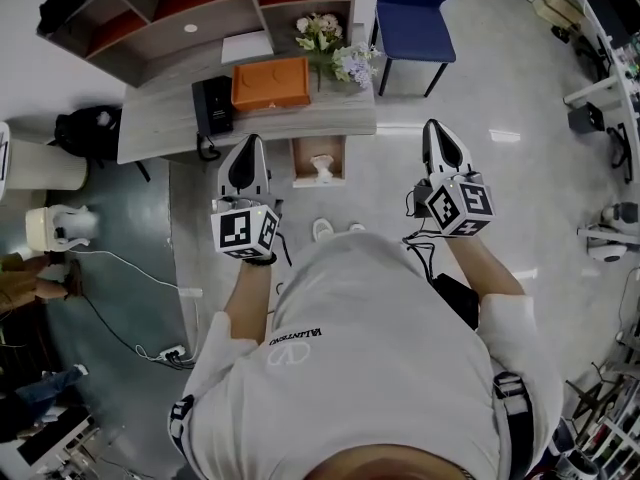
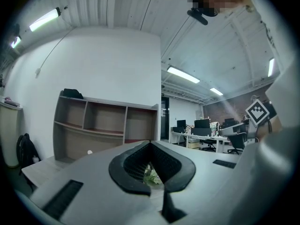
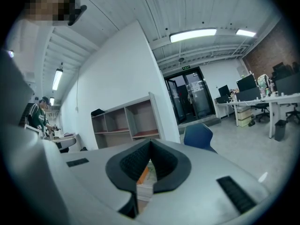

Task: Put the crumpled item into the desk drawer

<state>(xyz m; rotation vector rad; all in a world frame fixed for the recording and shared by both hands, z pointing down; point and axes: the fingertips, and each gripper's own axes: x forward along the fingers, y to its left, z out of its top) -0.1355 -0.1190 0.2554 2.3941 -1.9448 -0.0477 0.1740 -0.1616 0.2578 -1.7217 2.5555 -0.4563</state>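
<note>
In the head view a small drawer stands pulled out under the grey desk. A white crumpled item lies inside it. My left gripper hangs just left of the drawer, pointing at the desk edge, shut and empty. My right gripper is held over the floor to the right of the desk, also shut with nothing in it. In the left gripper view the left gripper has its jaws meeting at the tip. The right gripper view shows the same for the right gripper.
On the desk sit an orange box, a black phone, a white sheet and flowers. A shelf unit stands behind it and a blue chair to its right. Cables and a power strip lie on the floor at left.
</note>
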